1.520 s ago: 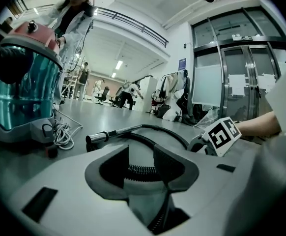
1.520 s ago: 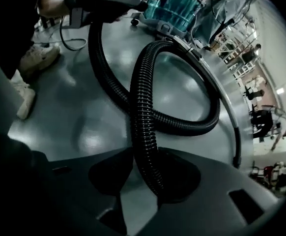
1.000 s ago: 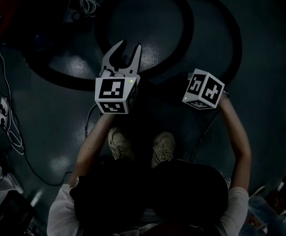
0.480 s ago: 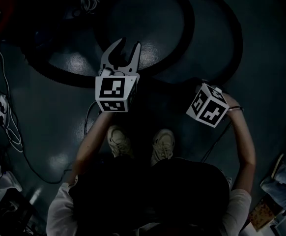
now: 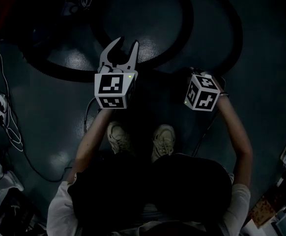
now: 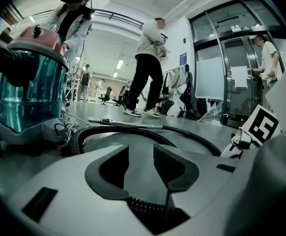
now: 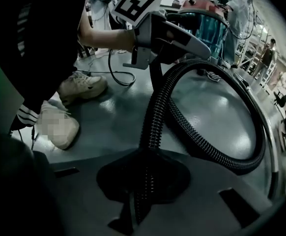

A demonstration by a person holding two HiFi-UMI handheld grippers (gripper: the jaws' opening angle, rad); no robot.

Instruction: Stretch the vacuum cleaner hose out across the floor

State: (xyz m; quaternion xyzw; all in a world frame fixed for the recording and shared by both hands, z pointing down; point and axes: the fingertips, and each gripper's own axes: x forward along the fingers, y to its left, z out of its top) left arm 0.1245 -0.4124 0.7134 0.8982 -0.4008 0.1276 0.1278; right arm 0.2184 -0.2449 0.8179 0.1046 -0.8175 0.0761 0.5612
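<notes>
The right gripper is clamped shut on the black ribbed vacuum hose, which rises from between its 2 jaws to mid-frame. In the head view the hose lies coiled on the floor at upper centre. The left gripper, centre-left, holds nothing, with its jaws partly apart. The teal vacuum cleaner stands at the left of the left gripper view.
</notes>
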